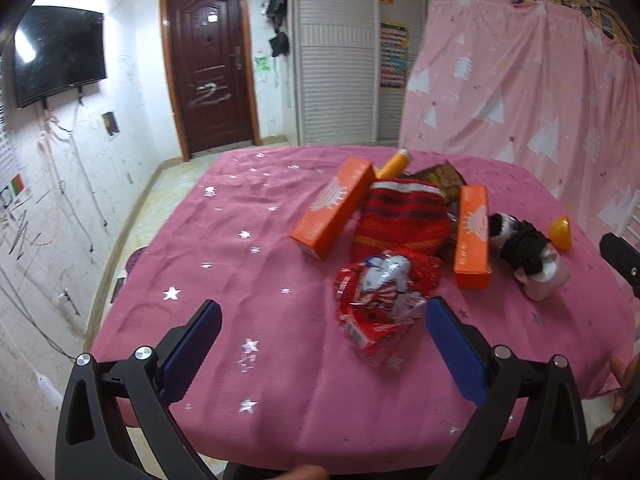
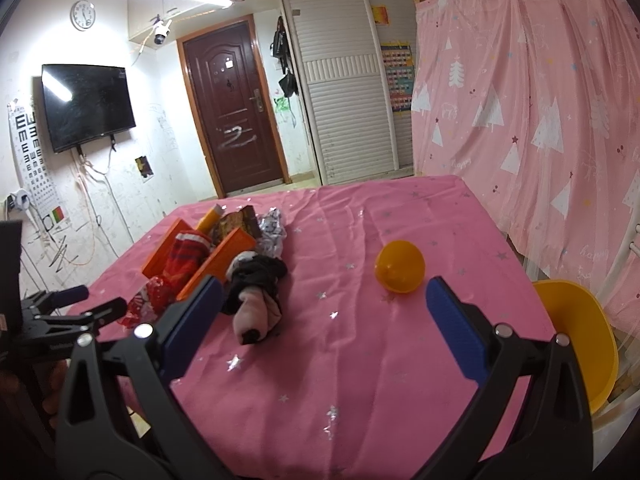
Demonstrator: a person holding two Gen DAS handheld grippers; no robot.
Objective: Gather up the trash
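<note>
Trouble lies in the mix: your left gripper [image 1: 322, 330], spread wide, nears the crumpled red wrapper [image 1: 378, 306], which touches a red knit sock [image 1: 400, 220]. Your right gripper [image 2: 320, 312] gapes empty; snagging cloth is likely.

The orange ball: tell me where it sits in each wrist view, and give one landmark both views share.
Left wrist view: the orange ball lies at the far right edge, on the pink tablecloth, beyond the black-and-pink socks.
Right wrist view: the ball lies right of center, just ahead of the right gripper.
Shared landmark: the brown door.
</note>
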